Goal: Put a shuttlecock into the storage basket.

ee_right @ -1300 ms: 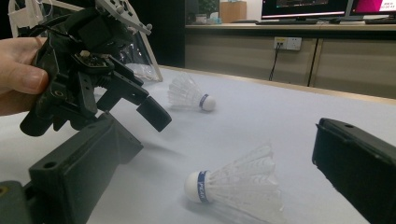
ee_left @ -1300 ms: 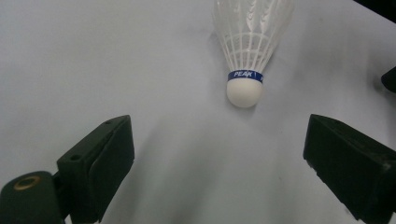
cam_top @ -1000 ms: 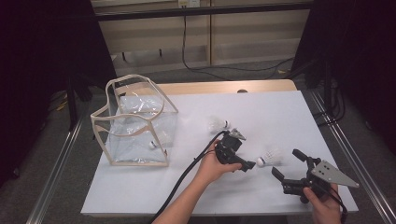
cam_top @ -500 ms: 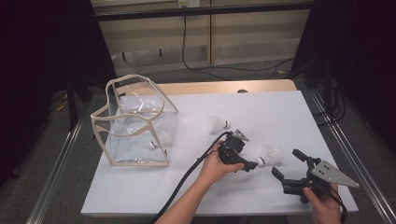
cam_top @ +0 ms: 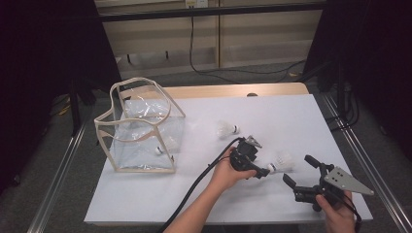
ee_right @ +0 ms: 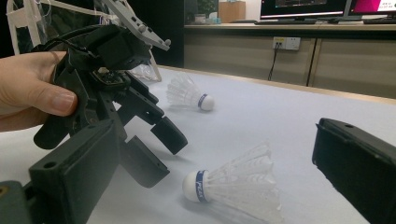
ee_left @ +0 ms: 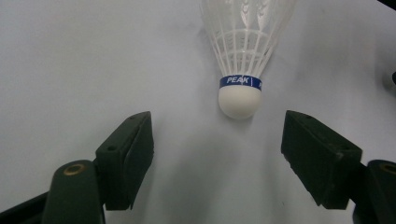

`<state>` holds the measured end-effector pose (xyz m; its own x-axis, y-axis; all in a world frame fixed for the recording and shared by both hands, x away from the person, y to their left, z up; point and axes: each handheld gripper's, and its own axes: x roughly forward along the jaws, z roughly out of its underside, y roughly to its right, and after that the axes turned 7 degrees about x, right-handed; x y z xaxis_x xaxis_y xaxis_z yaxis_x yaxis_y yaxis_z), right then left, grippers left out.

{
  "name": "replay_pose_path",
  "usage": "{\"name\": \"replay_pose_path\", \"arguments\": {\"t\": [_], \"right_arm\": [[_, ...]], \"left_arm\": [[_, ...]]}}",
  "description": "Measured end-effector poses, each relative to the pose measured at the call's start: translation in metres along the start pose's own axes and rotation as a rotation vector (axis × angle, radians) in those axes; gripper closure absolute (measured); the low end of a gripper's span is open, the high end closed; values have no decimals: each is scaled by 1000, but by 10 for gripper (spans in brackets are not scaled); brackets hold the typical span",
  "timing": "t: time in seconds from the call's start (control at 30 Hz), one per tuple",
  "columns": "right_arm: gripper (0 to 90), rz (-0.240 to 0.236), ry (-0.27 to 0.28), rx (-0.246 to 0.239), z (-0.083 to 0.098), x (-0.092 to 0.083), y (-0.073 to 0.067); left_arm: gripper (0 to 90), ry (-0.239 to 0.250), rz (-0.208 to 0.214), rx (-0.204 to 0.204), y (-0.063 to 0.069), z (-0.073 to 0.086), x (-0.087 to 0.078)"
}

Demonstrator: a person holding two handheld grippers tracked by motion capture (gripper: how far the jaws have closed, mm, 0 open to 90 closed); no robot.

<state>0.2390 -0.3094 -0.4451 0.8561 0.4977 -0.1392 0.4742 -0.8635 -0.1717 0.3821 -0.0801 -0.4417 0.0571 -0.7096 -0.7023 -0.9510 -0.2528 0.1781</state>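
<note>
A white shuttlecock (cam_top: 282, 162) with a blue band lies on the white table (cam_top: 291, 116), cork toward my left gripper (cam_top: 262, 172). In the left gripper view the cork (ee_left: 239, 100) sits just beyond the tips of my left gripper (ee_left: 219, 158). Its jaws have just been closing, stand apart and touch nothing. My right gripper (cam_top: 298, 169) rests open near the front right edge, the same shuttlecock (ee_right: 233, 184) lying ahead between its pads (ee_right: 70, 177). A second shuttlecock (cam_top: 226, 129) lies farther back.
A clear bag with beige trim (cam_top: 141, 128) stands open at the left of the table, another shuttlecock (cam_top: 159, 149) inside it. A black cable (cam_top: 194, 187) trails from the left gripper toward the front edge. Metal rails run along both table sides.
My left gripper has edged slightly right, toward the shuttlecock's cork. The right gripper and the shuttlecocks have stayed put.
</note>
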Motion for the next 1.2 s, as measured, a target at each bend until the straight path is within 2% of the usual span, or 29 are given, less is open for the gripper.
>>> {"name": "replay_pose_path", "arguments": {"t": [0.07, 0.1, 0.63, 0.77, 0.83, 1.2], "right_arm": [[7, 0, 0, 2, 0, 0, 0], [7, 0, 0, 0, 0, 0, 0], [7, 0, 2, -1, 0, 0, 1], [7, 1, 1, 0, 0, 0, 1], [7, 1, 1, 0, 0, 0, 1], [7, 6, -1, 6, 0, -1, 1]], "left_arm": [[276, -10, -14, -1, 1, -1, 0], [285, -3, 3, 0, 0, -1, 1], [374, -5, 27, 16, 0, -2, 8], [398, 11, 37, 11, 1, -4, 10], [407, -2, 37, 22, 2, -5, 10], [496, 0, 56, 43, 6, -15, 19]]}}
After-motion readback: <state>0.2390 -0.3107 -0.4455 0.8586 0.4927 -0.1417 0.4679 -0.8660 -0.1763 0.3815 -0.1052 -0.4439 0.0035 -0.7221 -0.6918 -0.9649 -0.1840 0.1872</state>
